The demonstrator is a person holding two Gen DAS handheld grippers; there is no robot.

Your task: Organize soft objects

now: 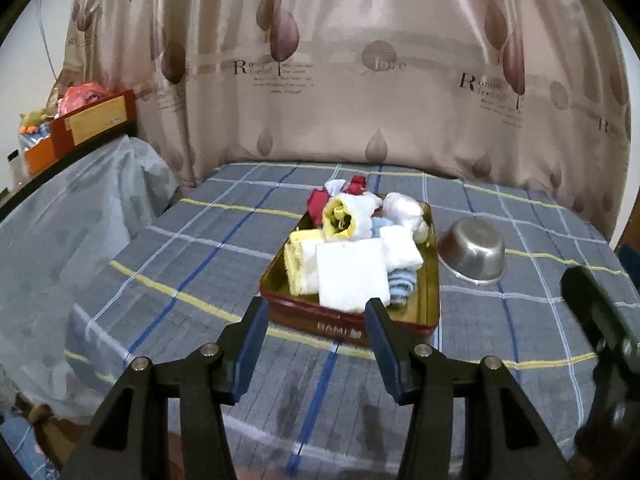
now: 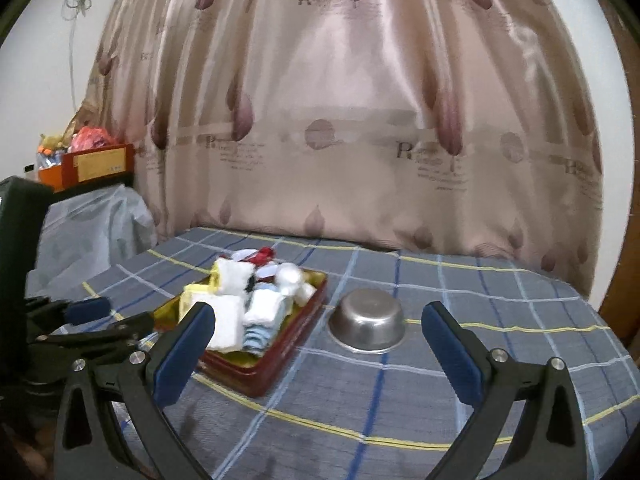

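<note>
Both hand-held grippers, left (image 1: 316, 334) and right (image 2: 316, 344), stand open and empty; folded cloths (image 1: 352, 276) sit gathered in the tin tray (image 1: 434, 280), keeping them contained.

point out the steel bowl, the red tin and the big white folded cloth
steel bowl (image 2: 370, 320), right wrist view, on its upturned side wall
red tin (image 1: 340, 326), left wrist view, on its near outer wall
white folded cloth (image 1: 352, 274), left wrist view, on its flat top

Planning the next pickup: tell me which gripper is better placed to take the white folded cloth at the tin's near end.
Probably left. The left gripper is open and frames the white folded cloth straight ahead; the right gripper faces the steel bowl.
</note>
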